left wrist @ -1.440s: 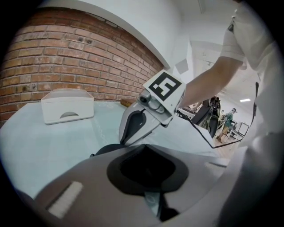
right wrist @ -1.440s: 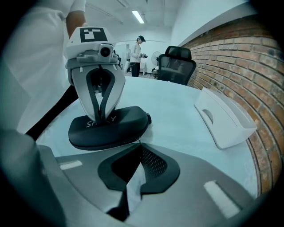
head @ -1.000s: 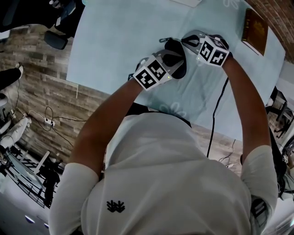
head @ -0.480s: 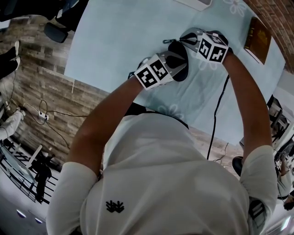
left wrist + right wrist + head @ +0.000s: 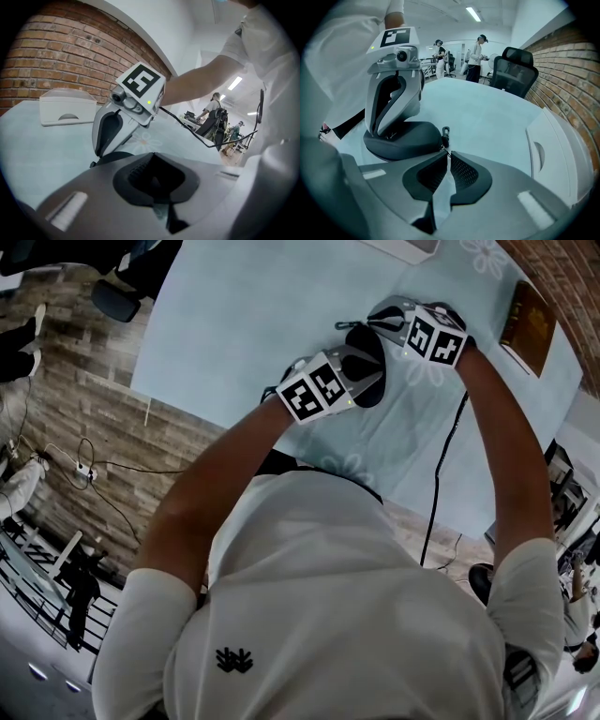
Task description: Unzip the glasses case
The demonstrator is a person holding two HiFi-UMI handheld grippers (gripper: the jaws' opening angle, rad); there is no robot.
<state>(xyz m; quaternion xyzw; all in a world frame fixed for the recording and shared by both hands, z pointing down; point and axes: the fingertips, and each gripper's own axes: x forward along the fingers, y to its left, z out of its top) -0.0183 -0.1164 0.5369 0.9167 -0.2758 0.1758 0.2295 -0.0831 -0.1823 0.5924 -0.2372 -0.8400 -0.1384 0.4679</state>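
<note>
- Left gripper (image 5: 153, 161) and right gripper (image 5: 448, 155): two were counted.
- Glasses case (image 5: 401, 139): one.
- Zip pull (image 5: 445, 134): one.
- Brown book (image 5: 525, 313): one, at 2 o'clock.
- White box (image 5: 68, 107): one.

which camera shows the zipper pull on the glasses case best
The right gripper view: the zipper pull sits close and unblocked at the shut jaws of the right gripper, at the edge of the glasses case. The head view shows at most a tiny dark sliver; the left gripper view doesn't show it.

Brick wall (image 5: 56, 51), wood floor (image 5: 84, 418) — black office chair (image 5: 513, 70)
</note>
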